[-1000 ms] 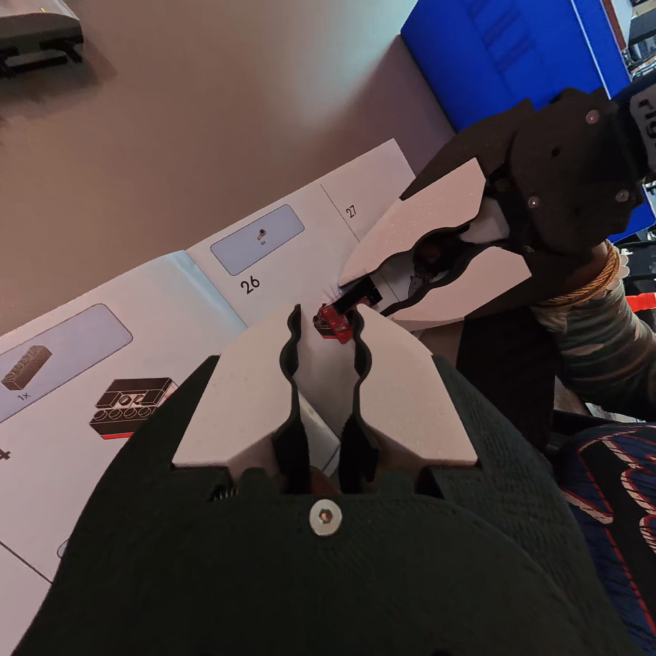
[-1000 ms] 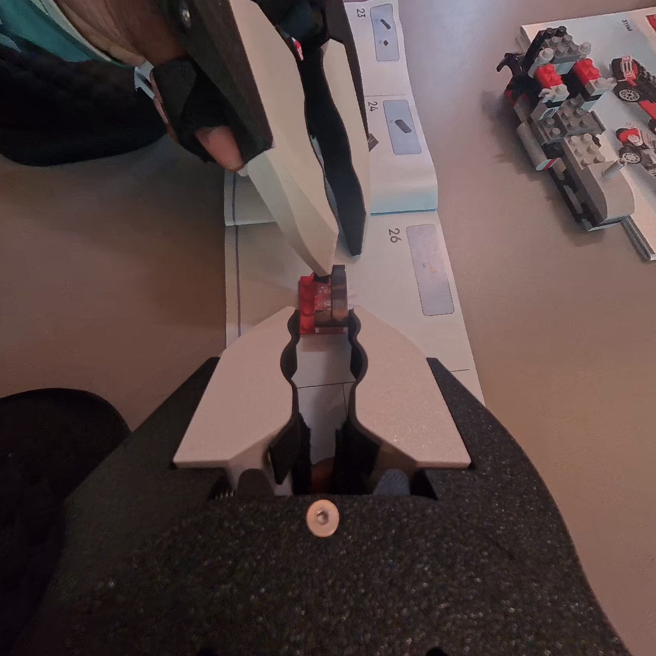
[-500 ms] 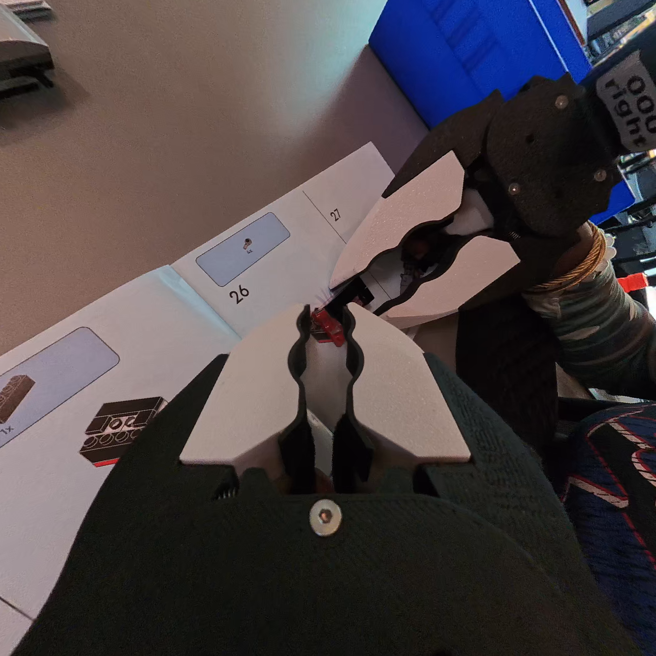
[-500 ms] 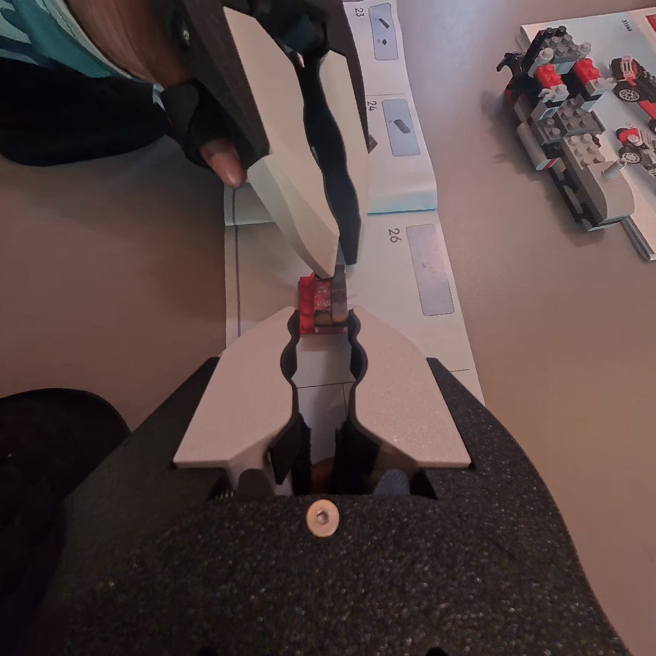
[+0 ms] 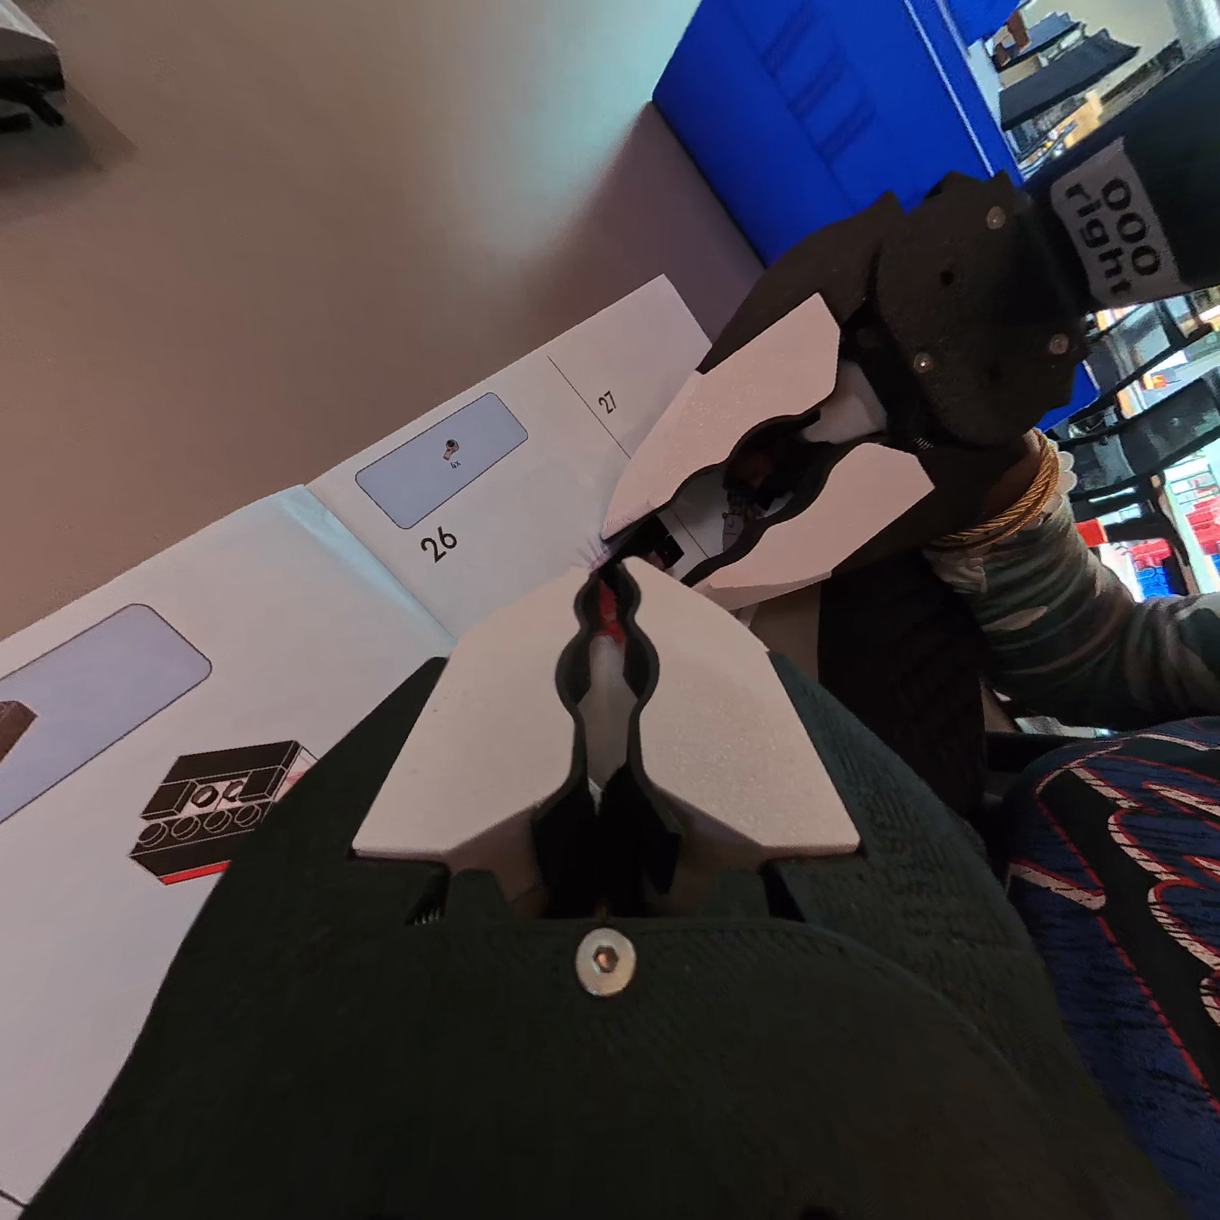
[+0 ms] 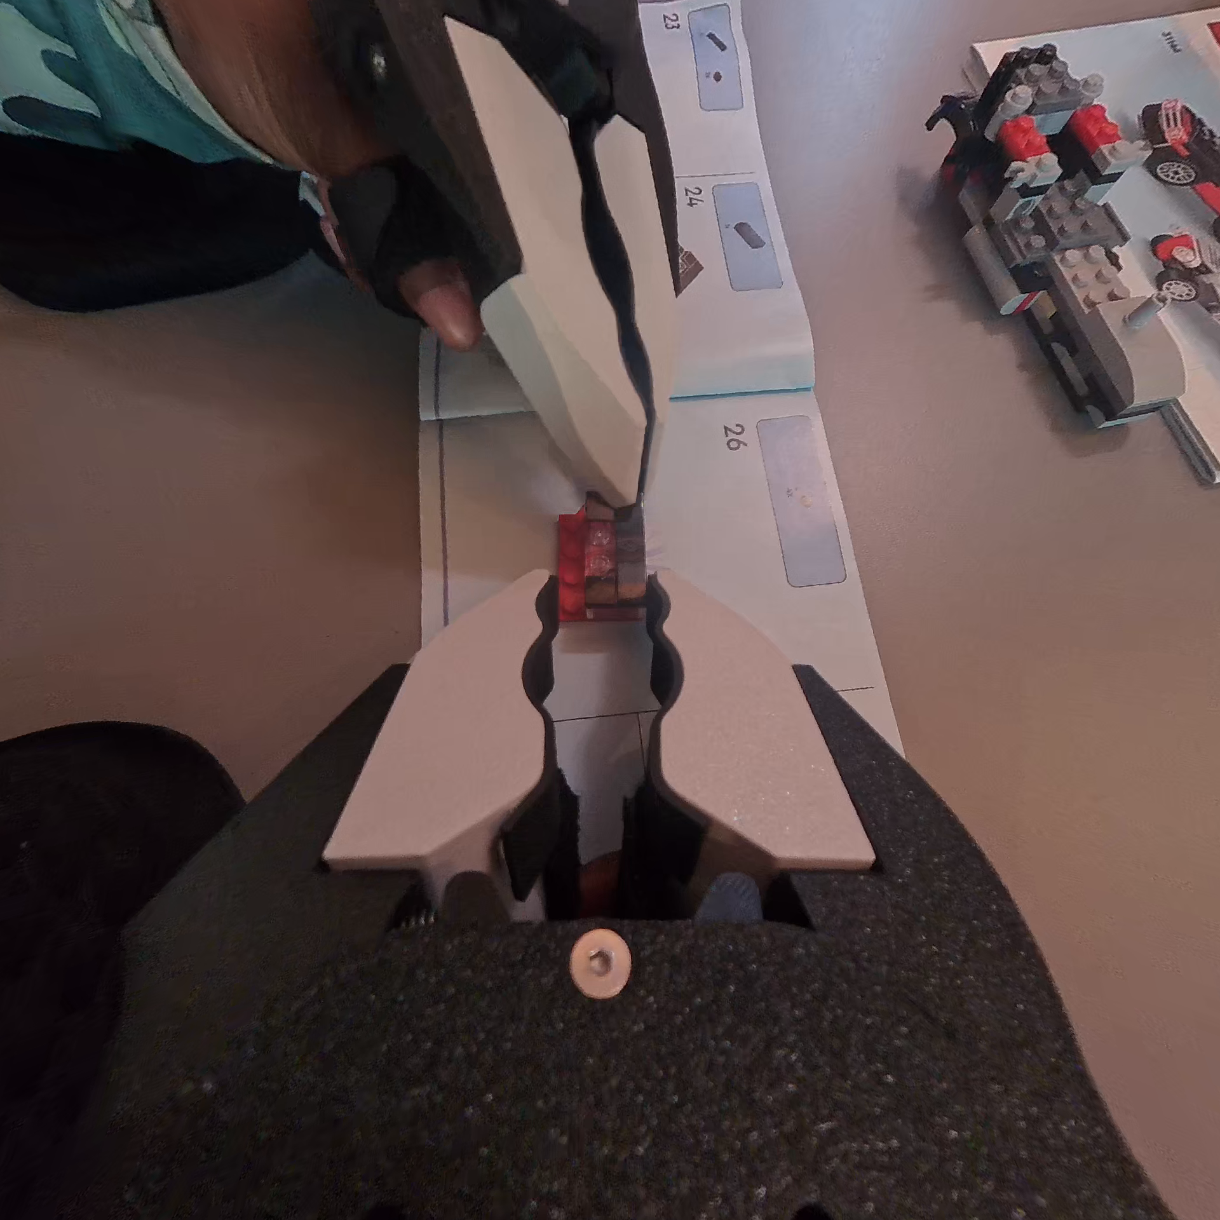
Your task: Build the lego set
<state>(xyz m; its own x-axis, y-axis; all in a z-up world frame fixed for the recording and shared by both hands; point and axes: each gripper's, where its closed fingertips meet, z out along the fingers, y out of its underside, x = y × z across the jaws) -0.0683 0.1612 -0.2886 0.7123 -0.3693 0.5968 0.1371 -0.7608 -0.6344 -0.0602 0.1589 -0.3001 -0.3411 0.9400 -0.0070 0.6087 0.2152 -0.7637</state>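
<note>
Now the left tongs (image 6: 637, 492) have narrowed onto the small brick stack (image 6: 604, 571) pinched in the right tongs (image 6: 601, 584), likely pressing a piece home

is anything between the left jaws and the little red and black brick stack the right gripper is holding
Nothing visible. The left gripper has its narrow jaws right at the brick stack's far end, held by the right gripper.

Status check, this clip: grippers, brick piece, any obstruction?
Right gripper clamped on small red-and-dark brick assembly. Left gripper nearly shut, tips at its far end. Nothing obstructing.
</note>
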